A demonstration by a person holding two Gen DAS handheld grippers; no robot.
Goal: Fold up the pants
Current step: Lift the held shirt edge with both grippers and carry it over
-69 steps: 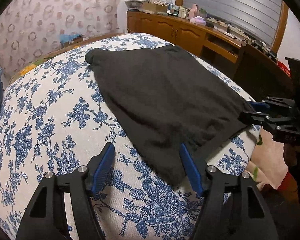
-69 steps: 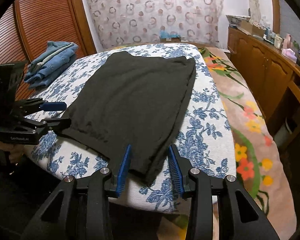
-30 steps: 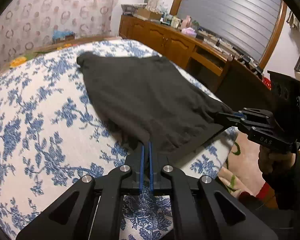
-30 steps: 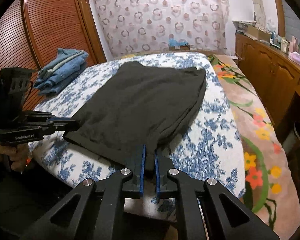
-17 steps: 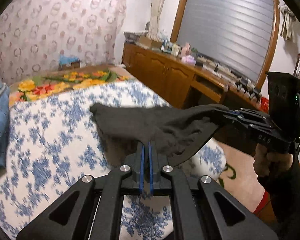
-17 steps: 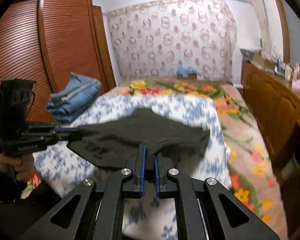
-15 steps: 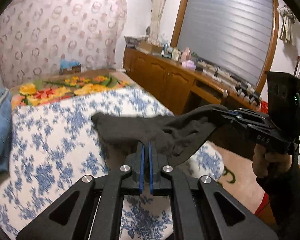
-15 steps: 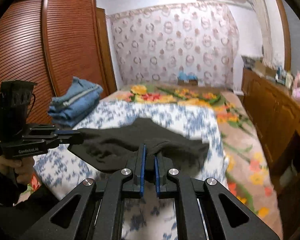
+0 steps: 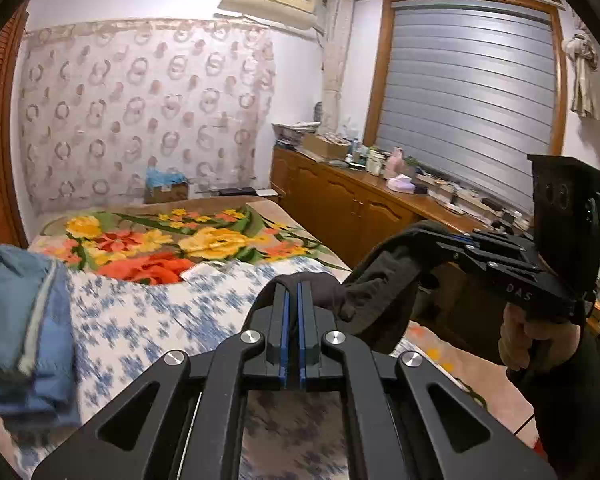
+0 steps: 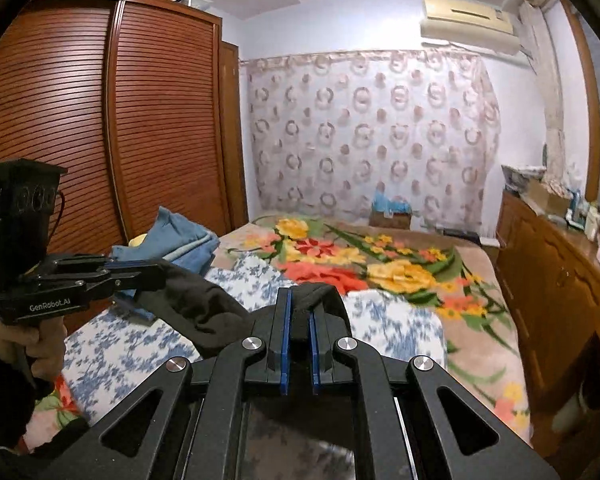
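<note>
The black pants [image 9: 384, 292] hang lifted off the bed, stretched between my two grippers. In the left wrist view my left gripper [image 9: 292, 288] is shut on one corner of the fabric, which bunches over its tips. To the right of it, my right gripper [image 9: 430, 236] pinches the other corner, held by a hand [image 9: 536, 336]. The right wrist view shows my right gripper [image 10: 298, 300] shut on the pants [image 10: 204, 304], with the cloth sagging across to my left gripper [image 10: 156, 270] at the left. The lower part of the pants is hidden under the gripper bodies.
Below lies the bed with a blue floral sheet [image 9: 140, 320] and a flowered blanket [image 10: 380, 264] further back. Folded blue jeans [image 10: 180, 240] sit at the bed's left edge by the wooden wardrobe [image 10: 100, 140]. A cluttered wooden cabinet [image 9: 360, 208] runs along the right.
Both grippers have risen and tilted up with the pants corners in them. The pants, flat on the bed a second ago, now hang off it between them.
</note>
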